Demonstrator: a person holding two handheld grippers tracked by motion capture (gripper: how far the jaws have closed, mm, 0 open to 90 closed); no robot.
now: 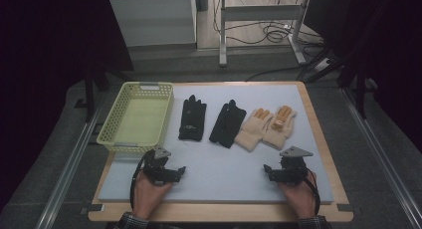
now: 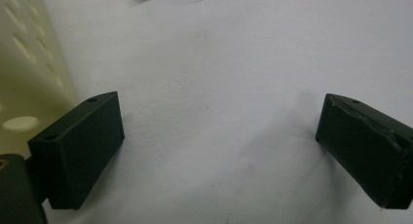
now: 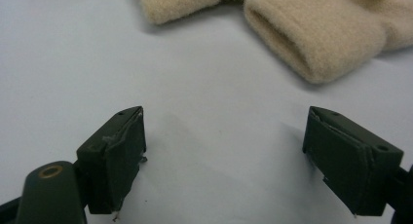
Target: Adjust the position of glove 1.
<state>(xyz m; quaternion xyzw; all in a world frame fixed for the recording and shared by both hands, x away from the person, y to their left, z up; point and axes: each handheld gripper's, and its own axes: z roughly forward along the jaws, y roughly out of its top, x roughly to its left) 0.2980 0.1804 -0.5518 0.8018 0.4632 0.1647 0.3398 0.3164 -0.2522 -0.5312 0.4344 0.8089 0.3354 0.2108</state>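
My left claw [image 1: 182, 170] rests low on the pale grey foam mat [image 1: 219, 174] that covers the wooden worktop [image 1: 326, 154], jaws spread wide with bare mat between them. My right claw [image 1: 266, 170] sits the same way at the other side, jaws wide apart and holding nothing.

Nearest my right claw are the two cream knitted gloves with orange fingertips [image 1: 266, 127], lying side by side and touching, cuffs turned towards me. In the right gripper view the open ribbed cuff of one cream glove [image 3: 311, 36] lies just beyond my jaws, apart from them, with clear mat in between.

To the left of the cream pair lie two black fabric gloves [image 1: 193, 118], flat, fingers pointing away, a strip of mat between them. Further left stands a pale yellow perforated plastic basket [image 1: 113, 120] at the mat's edge. Its wall [image 2: 29, 68] shows close beside my left claw in the left gripper view, near the jaw but not touching.

Beyond the worktop stand white metal frame legs [image 1: 222, 37] and loose black cables [image 1: 271, 32] on the floor.
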